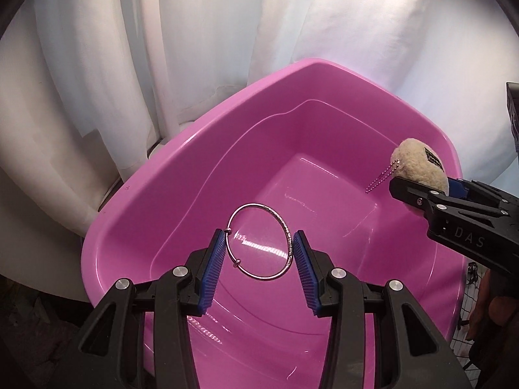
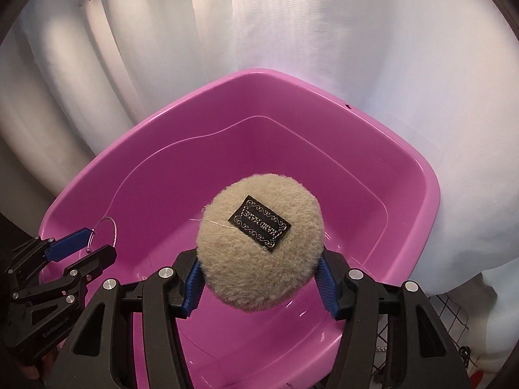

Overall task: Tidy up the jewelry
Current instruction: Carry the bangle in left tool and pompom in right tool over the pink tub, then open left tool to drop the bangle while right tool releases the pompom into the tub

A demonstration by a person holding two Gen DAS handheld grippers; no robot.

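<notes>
- Holding both pieces over the glossy pink plastic tub (image 1: 181, 175), which fills the middle of each view, the two claws look ready to let go; judging by that, the step in hand is dropping the jewelry into it.
- The left claw (image 1: 259, 246) grasps the thin silver wire bangle (image 1: 259, 241), its blue ribbed pads (image 1: 214, 269) pressing on the ring's opposite sides at lower centre of the left wrist view, with the tub floor showing through the hoop.
- The right claw (image 2: 259, 278) is clenched on the round beige plush pom-pom charm (image 2: 261, 243), which bulges between its pads at the centre of the right wrist view; a black woven label (image 2: 260, 224) faces the camera.
- A short pink ball chain (image 1: 379, 180) dangles from the charm at the right edge of the left wrist view, hanging free over the tub's inner wall.
- Lowering each piece closer to the tub floor before releasing seems wise: the bangle is stiff and light, so it could bounce or roll on the slick plastic.
- Opening the left claw slowly should let the hoop slide off the ribbed pads without flicking sideways.
- The plush may cling to its pads, so a wide opening is probably needed, and the chain should clear the rim.
- Keeping the claws well apart, as they are, avoids the pieces tangling.
- White draped fabric (image 2: 356, 64) fills the upper part of both views.
</notes>
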